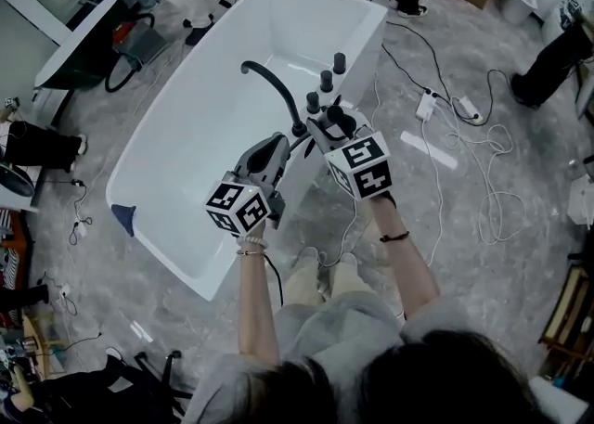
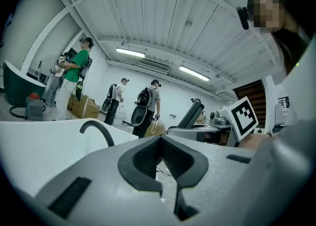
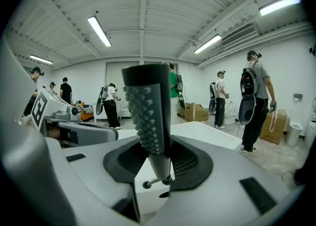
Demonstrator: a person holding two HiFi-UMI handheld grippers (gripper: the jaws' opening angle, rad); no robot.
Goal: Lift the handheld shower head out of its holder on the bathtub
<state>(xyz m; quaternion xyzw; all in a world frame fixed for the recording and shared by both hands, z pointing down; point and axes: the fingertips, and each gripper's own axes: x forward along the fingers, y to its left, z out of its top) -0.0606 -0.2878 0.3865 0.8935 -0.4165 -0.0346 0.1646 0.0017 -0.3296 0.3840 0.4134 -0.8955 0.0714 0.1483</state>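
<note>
1. Two handheld tongs are up at the near rim of a white oval freestanding bathtub, close to each other.
2. The right tongs are clamped on the handle of a dark grey handheld shower head with a studded face, which stands upright between the pads.
3. In the head view the shower head sits in the right tongs just beside three black round knobs and a curved black spout.
4. The left tongs are closed, tips meeting, with nothing between them; in the head view they sit to the left of the right pair.
</note>
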